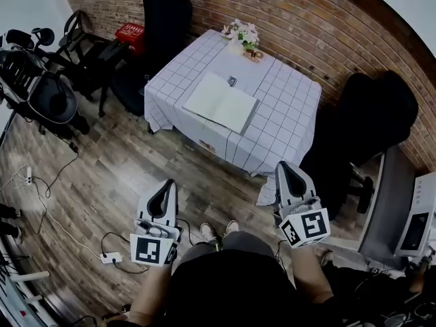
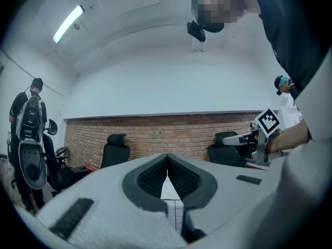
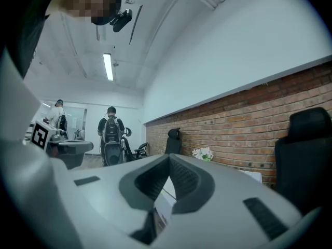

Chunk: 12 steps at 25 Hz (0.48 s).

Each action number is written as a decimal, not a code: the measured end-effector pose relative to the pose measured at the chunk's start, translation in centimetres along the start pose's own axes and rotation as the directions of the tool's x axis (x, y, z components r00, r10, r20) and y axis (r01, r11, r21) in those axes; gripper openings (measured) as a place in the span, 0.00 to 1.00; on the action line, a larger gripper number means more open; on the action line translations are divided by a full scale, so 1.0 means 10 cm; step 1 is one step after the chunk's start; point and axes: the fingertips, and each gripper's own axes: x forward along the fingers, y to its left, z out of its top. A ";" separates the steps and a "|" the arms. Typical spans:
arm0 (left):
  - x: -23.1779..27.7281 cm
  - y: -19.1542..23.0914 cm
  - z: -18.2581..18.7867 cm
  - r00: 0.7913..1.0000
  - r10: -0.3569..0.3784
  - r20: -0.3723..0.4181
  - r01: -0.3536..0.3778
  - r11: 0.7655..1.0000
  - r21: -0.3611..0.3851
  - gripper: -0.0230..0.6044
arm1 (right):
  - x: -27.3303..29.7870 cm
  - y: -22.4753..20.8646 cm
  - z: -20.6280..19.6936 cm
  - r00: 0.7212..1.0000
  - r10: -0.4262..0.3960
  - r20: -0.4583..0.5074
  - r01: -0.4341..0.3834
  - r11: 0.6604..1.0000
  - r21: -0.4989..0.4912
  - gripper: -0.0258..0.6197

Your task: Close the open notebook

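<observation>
The left gripper (image 1: pixel 165 186) and the right gripper (image 1: pixel 286 167) are closest, held out in front of the person's body. They are side by side with a gap between them. Both point at the table. In the left gripper view, the left gripper (image 2: pixel 167 158) has its two jaws pressed together at the tips, with nothing between them. In the right gripper view, the right gripper (image 3: pixel 168 161) is pressed together too, and it holds nothing.

Two shoes (image 1: pixel 218 231) show on the wood floor (image 1: pixel 136 176) between the grippers. A white plug strip (image 1: pixel 109 257) with a cord lies on the floor to the left.

Past the grippers stands a table (image 1: pixel 289 107) with a white cloth that has thin dark lines in squares. The grippers are well apart from it. The notebook (image 1: pixel 221 102) lies open and flat on the near left part of the table. Its white pages face up. Nothing touches it.

At the far corner of the table sits a bunch of flowers (image 1: pixel 243 34). A black chair (image 1: pixel 167 12) stands behind the table, and another black chair (image 1: pixel 375 114) stands on the right. A red basket (image 1: pixel 129 34) is on the far left. A brick wall (image 1: pixel 286 16) is at the very back.
</observation>
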 end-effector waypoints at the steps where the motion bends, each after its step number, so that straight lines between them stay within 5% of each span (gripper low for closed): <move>1: 0.00 0.02 -0.04 1.000 -0.005 -0.005 0.005 1.000 -0.009 0.08 | 0.00 0.02 -0.02 1.000 -0.005 -0.008 0.005 1.000 -0.003 0.06; 12: 0.38 0.14 -0.34 0.997 -0.053 -0.059 0.050 0.998 -0.039 0.08 | 0.34 -0.10 -0.30 0.998 -0.016 -0.065 0.017 0.999 0.029 0.06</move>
